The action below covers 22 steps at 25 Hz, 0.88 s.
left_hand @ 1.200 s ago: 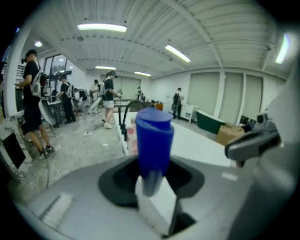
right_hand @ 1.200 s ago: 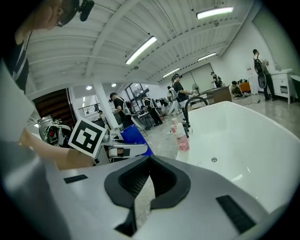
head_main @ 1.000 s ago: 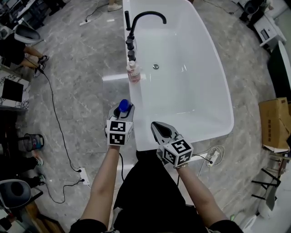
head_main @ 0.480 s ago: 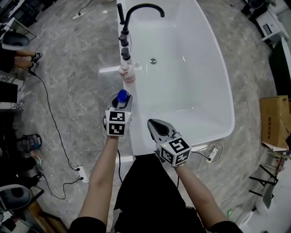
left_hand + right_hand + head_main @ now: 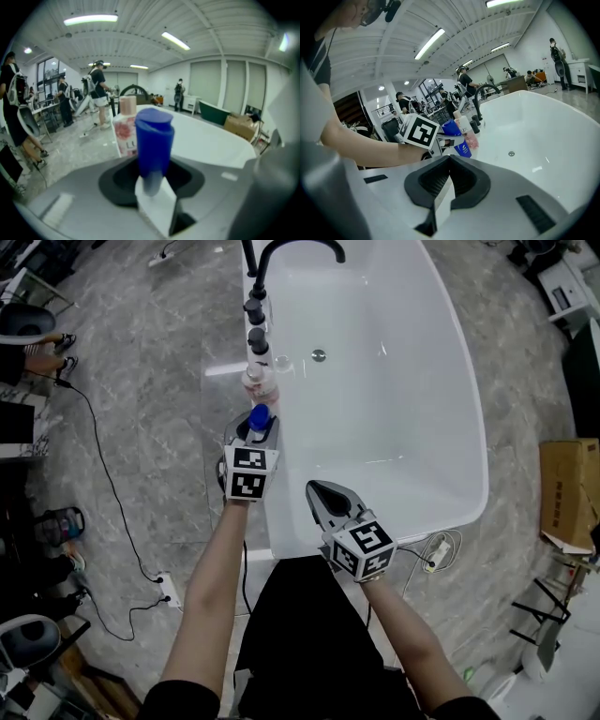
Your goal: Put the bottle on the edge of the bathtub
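Observation:
A blue bottle with a blue cap stands upright between the jaws of my left gripper, which is shut on it. It hangs over the left rim of the white bathtub, just short of a pink bottle that stands on that rim. In the left gripper view the blue bottle fills the middle, with the pink bottle right behind it. My right gripper is shut and empty over the tub's near corner. From the right gripper view the blue bottle shows ahead to the left.
A black faucet and two black knobs line the rim beyond the pink bottle. A cable and a power strip lie on the grey floor at the left. A cardboard box sits at the right. People stand in the background.
My left gripper has carried the blue bottle forward along the tub's left rim, closer to the pink bottle. The right gripper has held its place by the near corner.

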Each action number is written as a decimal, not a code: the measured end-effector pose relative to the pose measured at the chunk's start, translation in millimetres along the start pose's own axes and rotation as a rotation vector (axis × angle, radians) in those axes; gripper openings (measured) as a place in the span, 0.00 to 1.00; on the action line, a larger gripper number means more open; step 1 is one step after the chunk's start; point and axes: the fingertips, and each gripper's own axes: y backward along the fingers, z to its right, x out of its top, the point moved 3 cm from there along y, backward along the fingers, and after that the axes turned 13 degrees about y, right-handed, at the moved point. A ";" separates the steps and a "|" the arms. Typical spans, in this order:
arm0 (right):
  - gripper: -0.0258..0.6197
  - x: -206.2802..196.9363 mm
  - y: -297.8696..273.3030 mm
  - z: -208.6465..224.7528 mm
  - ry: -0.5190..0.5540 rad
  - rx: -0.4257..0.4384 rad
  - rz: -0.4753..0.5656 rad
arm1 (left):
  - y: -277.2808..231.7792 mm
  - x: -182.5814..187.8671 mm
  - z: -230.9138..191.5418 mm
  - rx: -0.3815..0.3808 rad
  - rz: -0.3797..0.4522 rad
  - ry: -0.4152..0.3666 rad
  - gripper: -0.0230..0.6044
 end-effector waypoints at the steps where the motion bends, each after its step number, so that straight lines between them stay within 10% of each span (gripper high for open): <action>1: 0.04 -0.7 0.6 0.7 -0.003 0.001 -0.001 | -1.9 -0.6 -0.3 0.008 0.000 -0.007 0.29; 22: 0.04 -16.6 3.7 -8.6 -0.013 0.047 -0.041 | -16.7 -18.8 -8.4 0.035 0.019 0.008 0.30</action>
